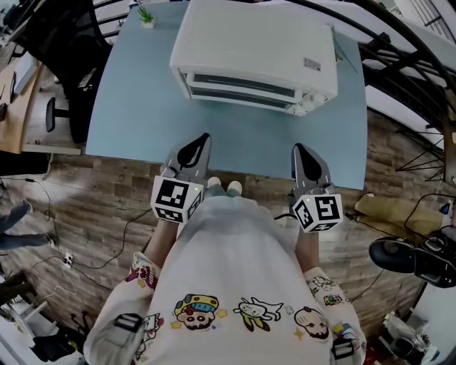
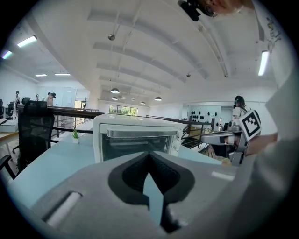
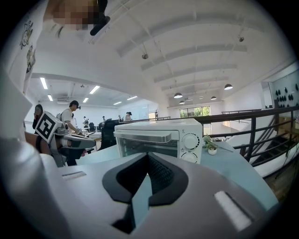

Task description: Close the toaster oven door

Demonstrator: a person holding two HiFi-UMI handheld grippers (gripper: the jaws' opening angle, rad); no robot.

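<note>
The white toaster oven (image 1: 253, 53) stands at the far side of the light blue table (image 1: 135, 100). Its glass door (image 1: 239, 89) is upright against the front, with the handle (image 2: 142, 133) along the top and two dials (image 3: 190, 148) at the right. My left gripper (image 1: 204, 137) hovers over the table's near edge, shut and with nothing in it. My right gripper (image 1: 297, 148) is level with it further right, also shut and holding nothing. Both point at the oven (image 2: 135, 140) (image 3: 159, 137) and stand well short of it. In the gripper views the left jaws (image 2: 149, 154) and right jaws (image 3: 148, 155) meet.
A small potted plant (image 1: 146, 16) sits at the table's far left corner. A black office chair (image 1: 71, 78) stands left of the table, and a dark railing (image 1: 406, 64) runs to the right. Cables and gear lie on the wooden floor (image 1: 85, 207).
</note>
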